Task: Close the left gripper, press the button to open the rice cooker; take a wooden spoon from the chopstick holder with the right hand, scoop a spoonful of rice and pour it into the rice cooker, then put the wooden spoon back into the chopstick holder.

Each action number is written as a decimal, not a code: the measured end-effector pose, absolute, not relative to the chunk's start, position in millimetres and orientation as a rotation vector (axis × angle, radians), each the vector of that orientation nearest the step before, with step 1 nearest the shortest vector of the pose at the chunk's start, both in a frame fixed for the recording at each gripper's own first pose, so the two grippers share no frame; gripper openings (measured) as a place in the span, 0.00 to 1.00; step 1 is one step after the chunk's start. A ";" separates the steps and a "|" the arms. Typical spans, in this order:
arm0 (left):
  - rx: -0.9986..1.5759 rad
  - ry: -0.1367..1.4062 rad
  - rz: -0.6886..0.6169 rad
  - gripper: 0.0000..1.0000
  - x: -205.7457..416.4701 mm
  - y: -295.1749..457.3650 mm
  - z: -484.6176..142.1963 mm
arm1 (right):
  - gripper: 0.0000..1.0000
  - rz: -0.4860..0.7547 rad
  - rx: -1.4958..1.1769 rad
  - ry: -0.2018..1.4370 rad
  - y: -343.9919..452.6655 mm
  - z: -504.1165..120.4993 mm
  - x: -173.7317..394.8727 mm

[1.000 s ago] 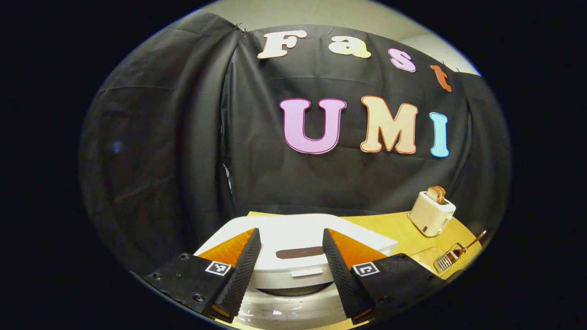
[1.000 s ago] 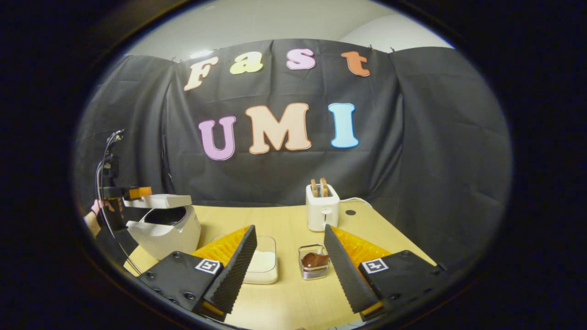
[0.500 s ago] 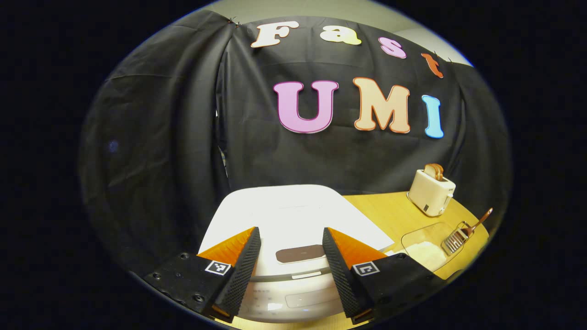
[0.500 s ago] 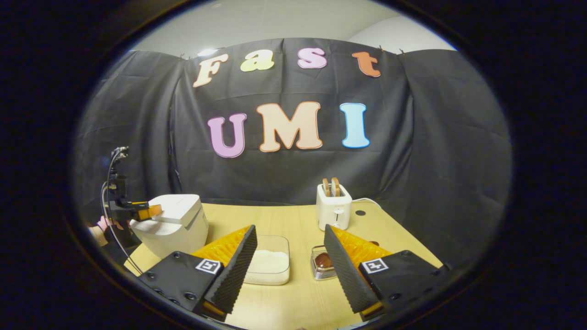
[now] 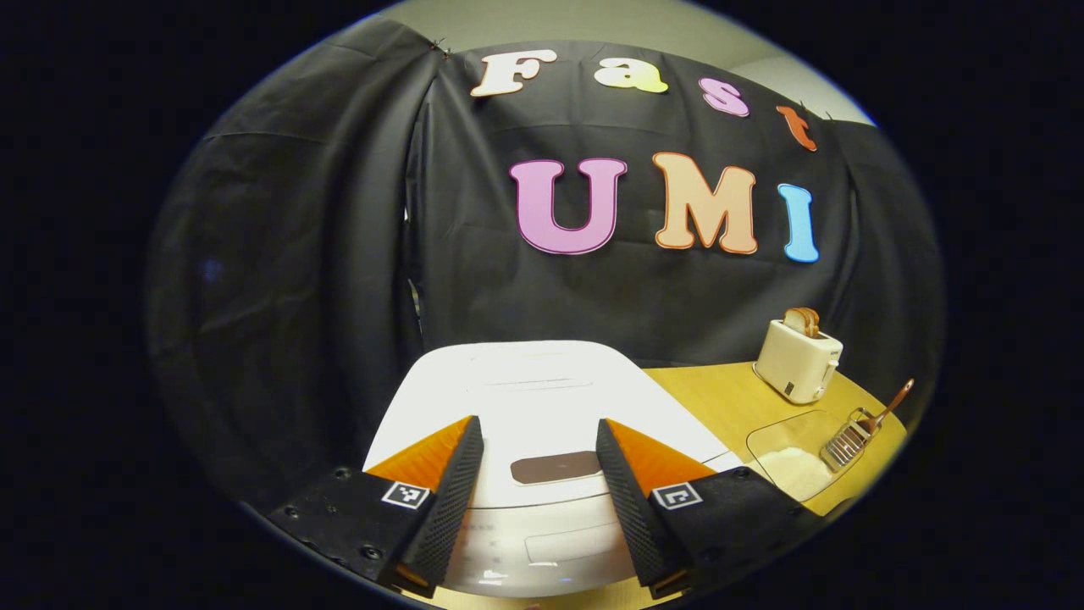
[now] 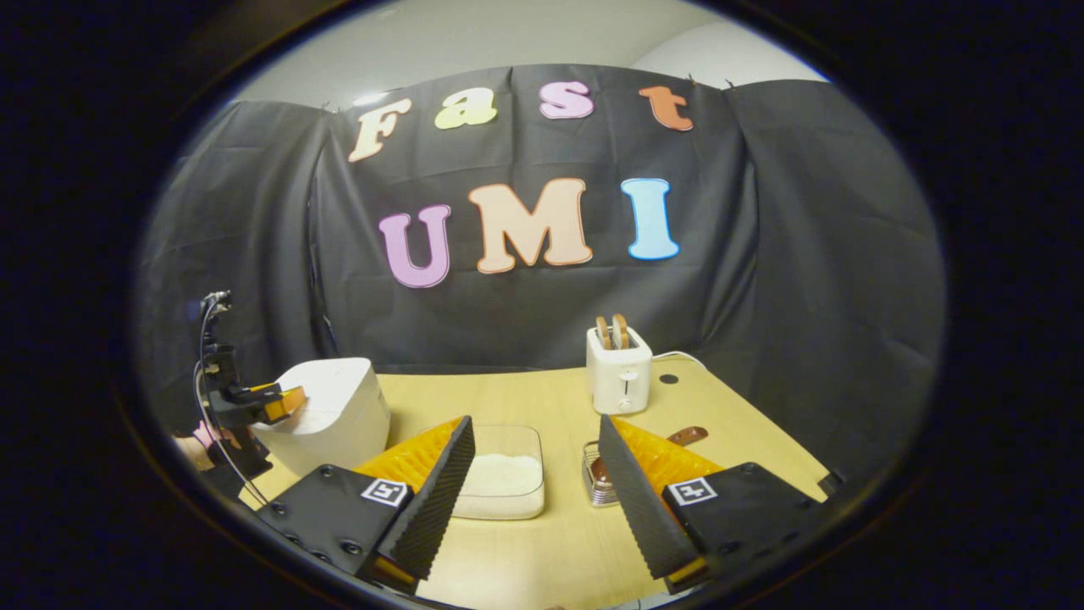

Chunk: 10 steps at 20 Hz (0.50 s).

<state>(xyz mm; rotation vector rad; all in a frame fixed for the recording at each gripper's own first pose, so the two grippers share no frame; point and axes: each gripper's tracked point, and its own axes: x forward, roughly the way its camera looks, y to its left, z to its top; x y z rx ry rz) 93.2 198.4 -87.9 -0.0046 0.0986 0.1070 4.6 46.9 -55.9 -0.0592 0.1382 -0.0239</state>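
The white rice cooker (image 5: 542, 398) sits right below my left gripper (image 5: 532, 508), its lid down. That gripper is open, its fingers standing apart over the lid's front edge and the dark oval patch (image 5: 555, 467). In the right gripper view the cooker (image 6: 334, 415) stands at the table's left with the left gripper (image 6: 271, 402) at its front top. My right gripper (image 6: 533, 500) is open and holds nothing, hovering near the table's front. The wooden spoon (image 6: 686, 436) leans in the wire chopstick holder (image 6: 595, 485), partly hidden behind the right finger. A clear box of rice (image 6: 504, 483) lies between cooker and holder.
A white toaster (image 6: 620, 381) with two slices of toast stands at the back of the wooden table (image 6: 525, 407), behind the holder. A hand (image 6: 199, 440) holds the left gripper at the far left. In the left gripper view the rice box (image 5: 792, 449), holder (image 5: 847, 440) and toaster (image 5: 798, 360) lie to the right.
The cooker's lid was raised a second ago and has come down shut, with the left gripper following it down. The right gripper has drifted a little; both stay open.
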 end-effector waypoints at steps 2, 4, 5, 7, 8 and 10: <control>-0.012 0.089 0.110 0.80 92.7 199.3 -84.5 | 0.93 -0.020 -0.055 0.138 48.6 -56.0 2.1; -0.015 0.093 0.112 0.80 93.7 198.7 -83.5 | 0.93 -0.015 -0.052 0.130 51.2 -53.9 0.5; -0.023 0.092 0.112 0.79 94.6 198.8 -81.1 | 0.93 -0.014 -0.055 0.125 52.0 -53.2 -0.1; -0.047 0.104 0.118 0.77 94.2 200.4 -80.9 | 0.93 -0.017 -0.062 0.117 53.3 -51.4 0.0; -0.056 0.095 0.122 0.76 94.5 199.9 -77.8 | 0.93 -0.017 -0.065 0.111 55.1 -49.5 0.3; -0.041 0.103 0.131 0.75 94.0 200.0 -76.2 | 0.93 -0.012 -0.072 0.096 60.6 -45.2 1.8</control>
